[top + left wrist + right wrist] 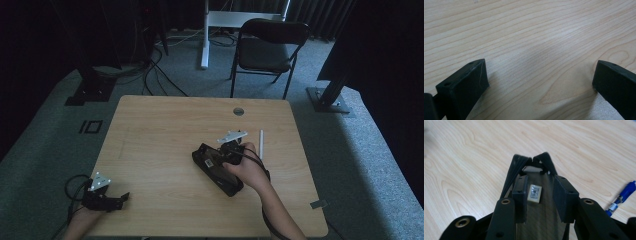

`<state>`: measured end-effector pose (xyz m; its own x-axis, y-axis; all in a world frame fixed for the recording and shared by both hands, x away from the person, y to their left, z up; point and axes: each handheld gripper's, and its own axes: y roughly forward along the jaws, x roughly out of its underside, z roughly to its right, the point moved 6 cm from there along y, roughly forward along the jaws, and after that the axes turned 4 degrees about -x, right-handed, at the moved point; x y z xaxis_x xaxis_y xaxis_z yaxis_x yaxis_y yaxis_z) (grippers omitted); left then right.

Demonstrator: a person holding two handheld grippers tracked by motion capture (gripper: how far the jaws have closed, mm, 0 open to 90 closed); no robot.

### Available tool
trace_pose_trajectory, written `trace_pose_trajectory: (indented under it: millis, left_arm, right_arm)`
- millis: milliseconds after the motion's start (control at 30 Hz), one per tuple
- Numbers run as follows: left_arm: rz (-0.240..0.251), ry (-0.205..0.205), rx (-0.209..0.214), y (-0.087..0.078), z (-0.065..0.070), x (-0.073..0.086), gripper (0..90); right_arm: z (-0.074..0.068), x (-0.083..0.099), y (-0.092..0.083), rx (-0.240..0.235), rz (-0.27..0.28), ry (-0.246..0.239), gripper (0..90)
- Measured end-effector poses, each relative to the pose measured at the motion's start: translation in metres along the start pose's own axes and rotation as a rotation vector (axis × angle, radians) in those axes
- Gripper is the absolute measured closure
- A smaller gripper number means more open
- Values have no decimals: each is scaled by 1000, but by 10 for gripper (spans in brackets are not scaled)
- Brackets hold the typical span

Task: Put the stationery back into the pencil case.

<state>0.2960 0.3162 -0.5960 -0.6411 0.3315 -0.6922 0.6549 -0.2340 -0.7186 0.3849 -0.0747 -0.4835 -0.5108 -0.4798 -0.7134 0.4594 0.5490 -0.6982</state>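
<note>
Sitting btwn right gripper (540, 195) jaws: black case (541, 220).

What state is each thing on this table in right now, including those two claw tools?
Left gripper: open, jaws wide apart over bare table.
Right gripper: jaws either side of the black case; contact unclear.
Black case: lying flat, mouth gaping.
White stick: lying flat, untouched.
Blue pen: lying flat, untouched.
Chair: upright, unoccupied.

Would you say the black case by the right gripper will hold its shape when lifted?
Probably not fully: the black case has an open rim folding inward, suggesting soft fabric. It likely sags at unsupported ends. The small block inside may slide out if tipped.
</note>
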Motion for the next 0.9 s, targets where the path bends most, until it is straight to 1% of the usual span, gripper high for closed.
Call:
trace_pose_trajectory:
  millis: [133, 233, 400, 567, 733, 900]
  left_arm:
    - [0, 0, 0, 0, 0, 0, 2]
    - [-1, 1, 0, 0, 0, 0, 1]
    - [0, 1, 0, 0, 0, 0, 1]
    - [-1, 1, 0, 0, 0, 0, 2]
    - [0, 0, 0, 0, 0, 0, 2]
    - [0, 0, 0, 0, 0, 0, 2]
  right_arm:
    - [5, -2, -4, 15, 33, 21, 642]
    - [9, -3, -6, 35, 60, 37, 641]
    - [20, -3, -10, 75, 105, 86, 641]
    - [30, -1, -13, 115, 122, 110, 642]
    - [43, 3, -15, 168, 137, 147, 641]
    - [56, 9, -17, 204, 145, 184, 640]
